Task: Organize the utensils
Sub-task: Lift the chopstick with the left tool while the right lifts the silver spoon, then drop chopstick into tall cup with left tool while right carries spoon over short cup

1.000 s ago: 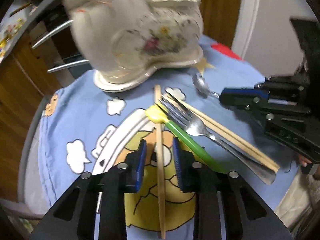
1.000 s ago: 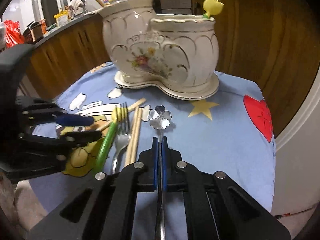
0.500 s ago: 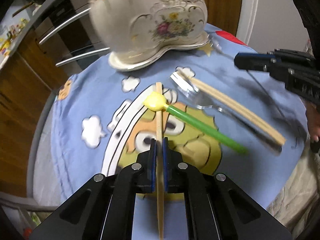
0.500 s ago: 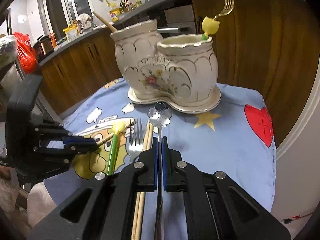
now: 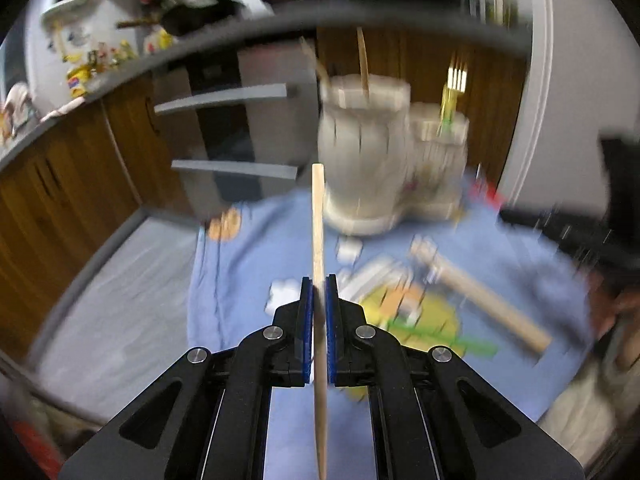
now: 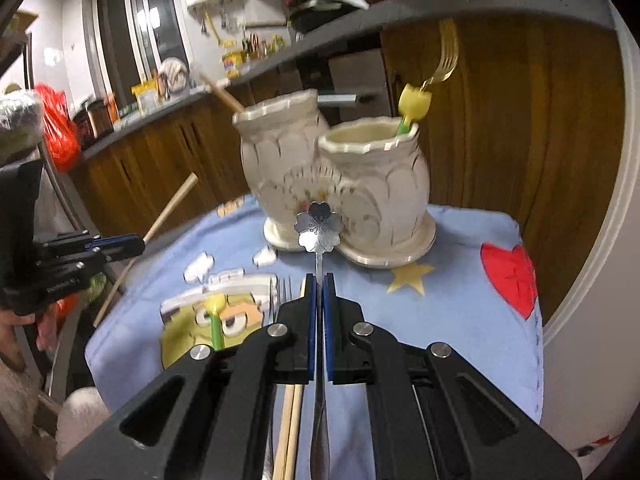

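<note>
My left gripper [image 5: 319,285] is shut on a wooden chopstick [image 5: 317,216], held up off the cloth with its tip toward the white double-pot holder [image 5: 384,168]. In the right wrist view that same left gripper [image 6: 138,245] and its chopstick [image 6: 168,208] show at the left. My right gripper [image 6: 320,282] is shut on the handle of a flower-shaped metal spoon [image 6: 319,226], raised in front of the holder [image 6: 340,184]. The holder has chopsticks in the taller pot and a gold fork with a yellow tulip handle [image 6: 416,104] in the lower one.
On the blue cartoon cloth [image 6: 440,308] lie a green-handled tulip utensil [image 6: 216,312], a metal fork [image 6: 280,292] and a pair of chopsticks [image 6: 290,432]. Wooden cabinets and a dark counter stand behind. The left wrist view is motion-blurred.
My left gripper closed on the chopstick and lifted it off the cloth, swinging up toward the holder. My right gripper rose slightly with the spoon.
</note>
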`<state>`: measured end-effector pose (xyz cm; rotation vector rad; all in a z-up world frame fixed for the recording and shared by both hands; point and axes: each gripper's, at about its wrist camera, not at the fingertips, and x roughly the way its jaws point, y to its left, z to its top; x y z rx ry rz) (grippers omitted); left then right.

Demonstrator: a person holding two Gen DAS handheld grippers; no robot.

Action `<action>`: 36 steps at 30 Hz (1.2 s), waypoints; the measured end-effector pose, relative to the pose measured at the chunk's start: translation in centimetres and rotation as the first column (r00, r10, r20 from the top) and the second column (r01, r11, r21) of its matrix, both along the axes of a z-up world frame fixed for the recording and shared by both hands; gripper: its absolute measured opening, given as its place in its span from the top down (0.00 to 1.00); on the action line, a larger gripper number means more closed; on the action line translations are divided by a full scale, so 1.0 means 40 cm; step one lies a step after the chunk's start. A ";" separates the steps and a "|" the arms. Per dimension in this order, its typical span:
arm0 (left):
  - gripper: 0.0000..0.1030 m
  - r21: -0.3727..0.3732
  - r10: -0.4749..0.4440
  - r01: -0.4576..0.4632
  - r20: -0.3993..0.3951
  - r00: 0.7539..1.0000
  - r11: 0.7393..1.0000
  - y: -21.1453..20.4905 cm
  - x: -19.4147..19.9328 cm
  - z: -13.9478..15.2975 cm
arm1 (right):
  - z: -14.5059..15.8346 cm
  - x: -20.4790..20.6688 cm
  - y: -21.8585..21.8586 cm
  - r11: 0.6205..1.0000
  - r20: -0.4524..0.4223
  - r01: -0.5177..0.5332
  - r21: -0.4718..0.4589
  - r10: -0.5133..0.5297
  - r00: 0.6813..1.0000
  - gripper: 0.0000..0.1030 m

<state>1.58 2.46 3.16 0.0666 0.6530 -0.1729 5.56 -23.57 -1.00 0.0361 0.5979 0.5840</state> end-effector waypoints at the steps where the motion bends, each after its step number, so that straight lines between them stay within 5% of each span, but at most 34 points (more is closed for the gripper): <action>1: 0.94 -0.049 0.003 -0.002 0.036 0.999 0.999 0.007 -0.005 0.008 | 0.008 -0.004 -0.008 1.000 0.021 0.009 0.019 -0.009 1.000 0.97; 11: 0.94 -0.148 -0.047 0.094 0.289 0.956 0.985 -0.032 -0.021 0.047 | 0.100 -0.017 -0.045 0.987 0.189 0.109 0.120 -0.131 0.973 0.97; 19: 0.94 -0.192 -0.084 0.188 0.447 0.890 0.963 -0.078 0.078 0.146 | 0.240 0.056 -0.014 0.968 0.330 0.141 0.209 -0.205 0.921 0.97; 24: 0.94 -0.237 -0.004 0.161 0.551 0.834 0.958 -0.065 0.133 0.217 | 0.274 0.113 0.013 0.950 0.353 0.143 0.278 -0.239 0.904 0.97; 29: 0.94 -0.267 0.059 0.131 0.601 0.797 0.955 -0.055 0.208 0.268 | 0.279 0.167 0.028 0.941 0.385 0.149 0.304 -0.264 0.884 0.97; 36: 0.94 -0.265 0.084 0.100 0.601 0.794 0.959 -0.074 0.309 0.264 | 0.274 0.236 0.026 0.930 0.402 0.171 0.326 -0.300 0.865 0.97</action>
